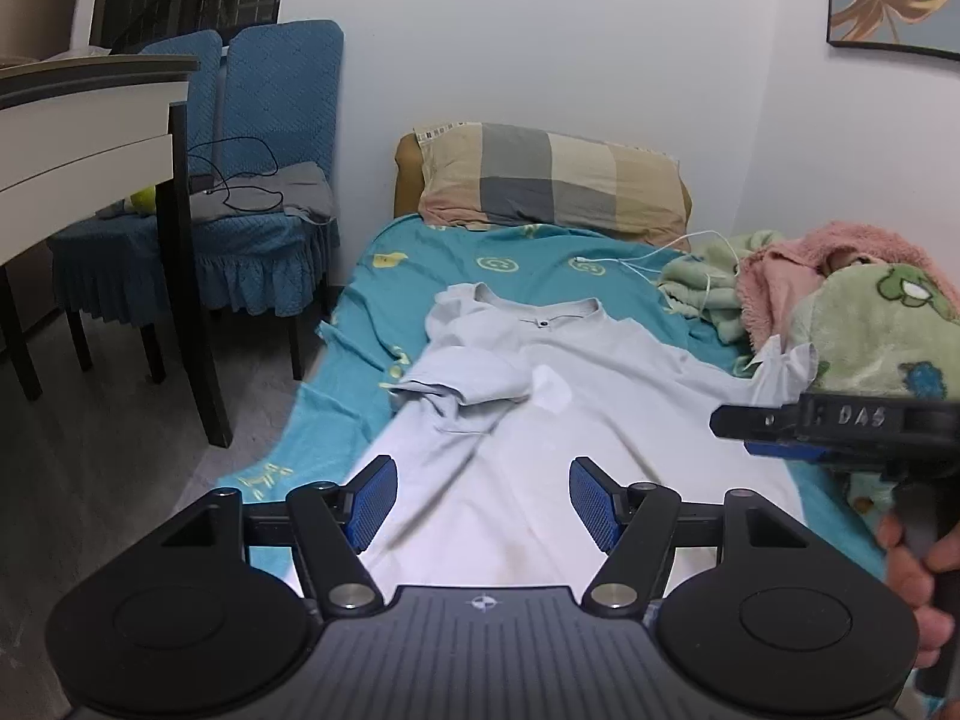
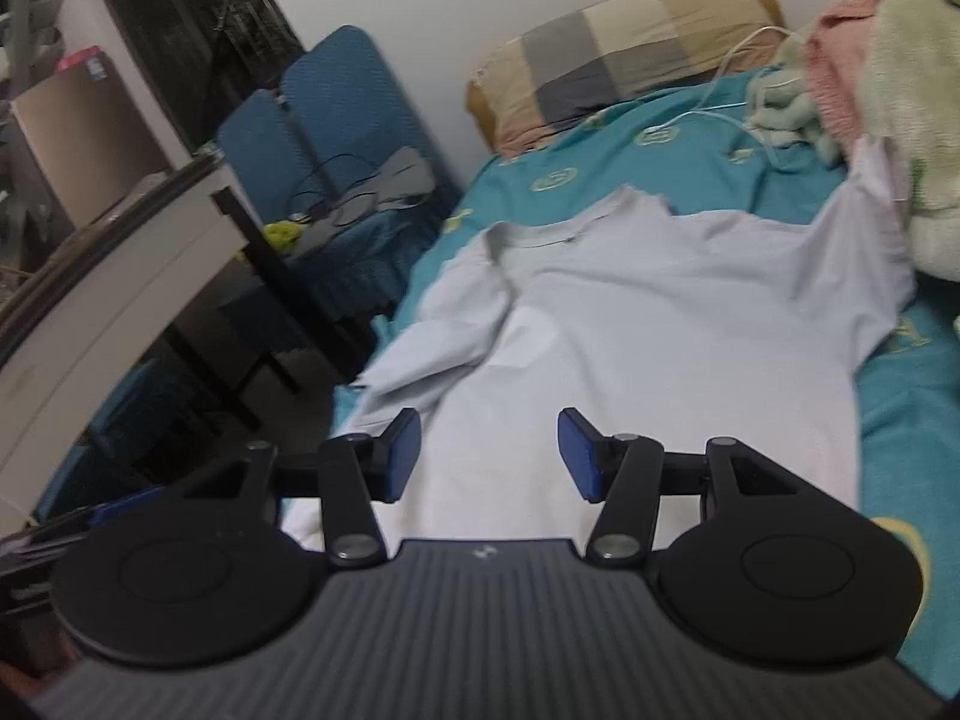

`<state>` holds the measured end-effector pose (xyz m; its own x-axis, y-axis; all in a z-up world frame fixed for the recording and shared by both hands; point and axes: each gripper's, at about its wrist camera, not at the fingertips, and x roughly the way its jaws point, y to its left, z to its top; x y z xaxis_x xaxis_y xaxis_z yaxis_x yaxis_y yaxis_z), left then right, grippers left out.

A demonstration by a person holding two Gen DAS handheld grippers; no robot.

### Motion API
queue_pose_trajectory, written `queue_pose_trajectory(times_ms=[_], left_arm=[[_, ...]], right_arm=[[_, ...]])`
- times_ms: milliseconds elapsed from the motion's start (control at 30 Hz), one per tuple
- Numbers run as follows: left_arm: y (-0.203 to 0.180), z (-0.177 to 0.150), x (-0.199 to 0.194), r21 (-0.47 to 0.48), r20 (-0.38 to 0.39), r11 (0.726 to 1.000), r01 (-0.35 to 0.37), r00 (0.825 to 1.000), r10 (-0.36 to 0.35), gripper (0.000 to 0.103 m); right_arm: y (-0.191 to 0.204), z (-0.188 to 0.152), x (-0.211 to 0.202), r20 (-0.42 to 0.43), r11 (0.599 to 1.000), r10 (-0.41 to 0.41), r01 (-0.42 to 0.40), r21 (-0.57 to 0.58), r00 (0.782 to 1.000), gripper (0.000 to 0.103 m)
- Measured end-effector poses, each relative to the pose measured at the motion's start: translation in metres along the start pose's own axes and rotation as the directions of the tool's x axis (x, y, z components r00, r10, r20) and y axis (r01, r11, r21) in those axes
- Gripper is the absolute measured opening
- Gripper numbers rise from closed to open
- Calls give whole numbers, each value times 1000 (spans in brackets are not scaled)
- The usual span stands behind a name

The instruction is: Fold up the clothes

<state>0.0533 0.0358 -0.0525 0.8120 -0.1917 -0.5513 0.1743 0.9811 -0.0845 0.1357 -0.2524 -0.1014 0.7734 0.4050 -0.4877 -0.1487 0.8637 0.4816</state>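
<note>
A pale grey-blue T-shirt point(image 1: 570, 408) lies face up on the teal bed sheet point(image 1: 540, 258), collar toward the pillow. Its left sleeve point(image 1: 462, 381) is folded in over the chest; its right sleeve point(image 1: 786, 363) lies out against the blanket pile. My left gripper point(image 1: 483, 501) is open and empty above the shirt's lower body. My right gripper point(image 2: 489, 456) is open and empty, also over the lower body of the shirt point(image 2: 630, 324). It shows from the side at the right of the left wrist view point(image 1: 840, 426).
A checked pillow point(image 1: 552, 180) lies at the head of the bed. A green and pink blanket pile point(image 1: 858, 306) and a white cable point(image 1: 660, 252) sit at the right. Blue chairs point(image 1: 264, 180) and a table point(image 1: 90, 120) stand left of the bed.
</note>
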Motion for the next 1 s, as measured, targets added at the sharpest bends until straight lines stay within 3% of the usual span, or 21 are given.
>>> queue_pose_trajectory(times_ms=[100,200,267,367,433,533,633,667,700,733,767,800,900,1000], left_arm=[[18,-3,6,6,7,1000,6,1000,-6,66],[38,-8,18,-30,-12,999,21,1000,-22,66],[51,-12,23,-47,-21,999,24,999,-25,66],[66,-20,32,-69,-36,997,16,999,-18,66],[76,-25,39,-79,-44,997,14,999,-18,66],[87,-30,53,-96,-62,995,4,998,-10,66],[99,-33,64,-153,-83,988,18,996,-31,66],[102,-33,66,-168,-87,986,22,996,-37,66],[103,-34,67,-178,-87,984,24,995,-40,66],[104,-34,68,-184,-87,983,25,995,-41,66],[104,-34,68,-187,-87,982,26,995,-43,66],[104,-34,68,-189,-86,982,29,995,-46,66],[98,-35,62,-182,-73,983,35,996,-49,66],[92,-33,57,-180,-52,983,41,997,-51,66]], right_arm=[[23,6,15,-30,1000,27,-27,-16,999,54],[53,18,50,-57,996,-16,11,-88,998,55],[72,29,81,-67,993,-20,12,-121,998,55],[94,37,137,-97,990,-17,3,-143,995,67],[111,38,175,-137,979,-37,9,-202,990,67],[131,32,224,-168,940,-113,51,-337,979,67],[142,18,257,-167,854,-229,116,-507,959,65],[143,13,264,-150,816,-274,147,-558,950,61],[141,12,267,-144,800,-296,163,-577,944,41],[138,10,269,-138,784,-318,178,-595,938,29],[136,13,265,-131,794,-312,183,-580,941,16],[133,17,261,-124,803,-307,187,-566,944,12],[123,35,237,-60,858,-254,196,-475,965,10],[97,56,203,45,935,-198,202,-292,979,10]])
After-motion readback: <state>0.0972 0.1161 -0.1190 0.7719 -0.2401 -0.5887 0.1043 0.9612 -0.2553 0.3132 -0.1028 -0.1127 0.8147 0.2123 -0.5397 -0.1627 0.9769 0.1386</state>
